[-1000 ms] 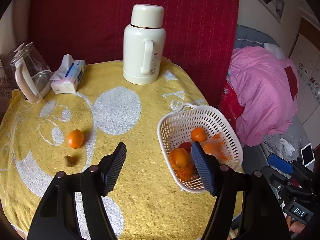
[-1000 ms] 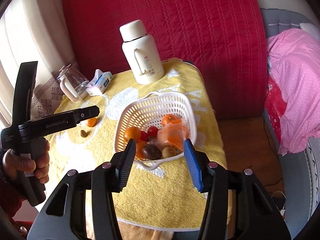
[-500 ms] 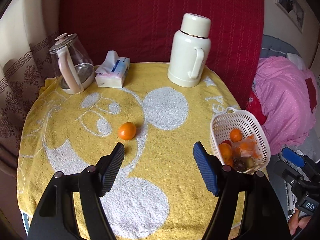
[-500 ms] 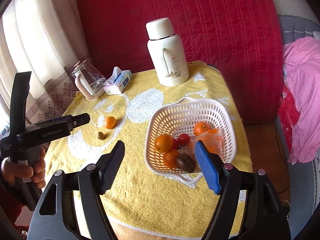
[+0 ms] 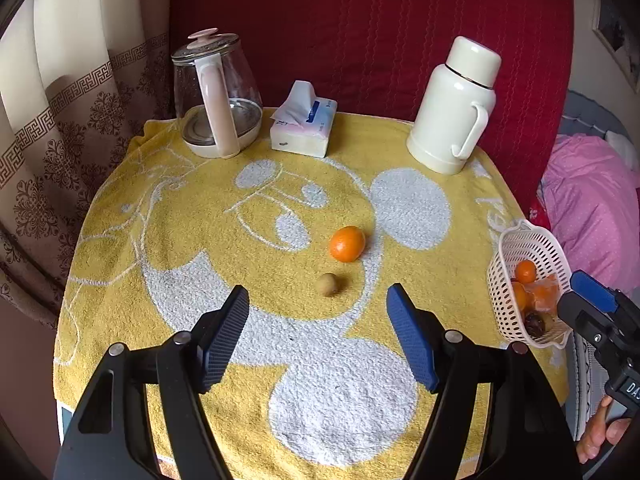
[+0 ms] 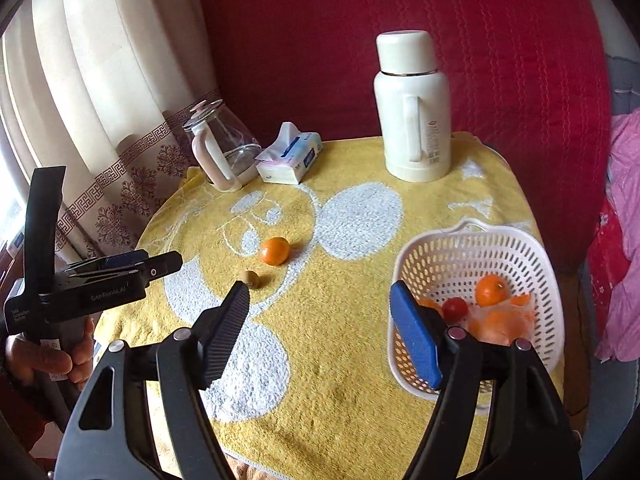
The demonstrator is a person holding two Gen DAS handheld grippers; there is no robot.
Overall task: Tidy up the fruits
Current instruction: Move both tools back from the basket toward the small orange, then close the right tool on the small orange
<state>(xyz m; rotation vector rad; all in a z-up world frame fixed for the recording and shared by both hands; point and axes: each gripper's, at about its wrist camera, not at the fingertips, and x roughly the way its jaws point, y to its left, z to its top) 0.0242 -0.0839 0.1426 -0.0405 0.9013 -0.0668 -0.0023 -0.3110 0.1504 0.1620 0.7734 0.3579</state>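
Observation:
An orange (image 5: 347, 243) and a small brown-green fruit (image 5: 328, 284) lie on the yellow towel mid-table; both also show in the right wrist view, the orange (image 6: 274, 250) and the small fruit (image 6: 253, 279). A white basket (image 5: 520, 240) at the right edge holds several oranges, a red fruit and a dark fruit; it shows larger in the right wrist view (image 6: 472, 240). My left gripper (image 5: 318, 340) is open and empty, just short of the small fruit. My right gripper (image 6: 320, 340) is open and empty, left of the basket.
A glass kettle (image 5: 216, 92), a tissue pack (image 5: 304, 124) and a cream thermos (image 5: 452, 104) stand along the table's back edge against a red cushion. A curtain hangs at the left. Pink bedding (image 5: 588, 208) lies beyond the right edge.
My left gripper has swung left from the basket, now facing the loose orange and small fruit. My right gripper has also shifted left, the basket now at its right. Both stay open.

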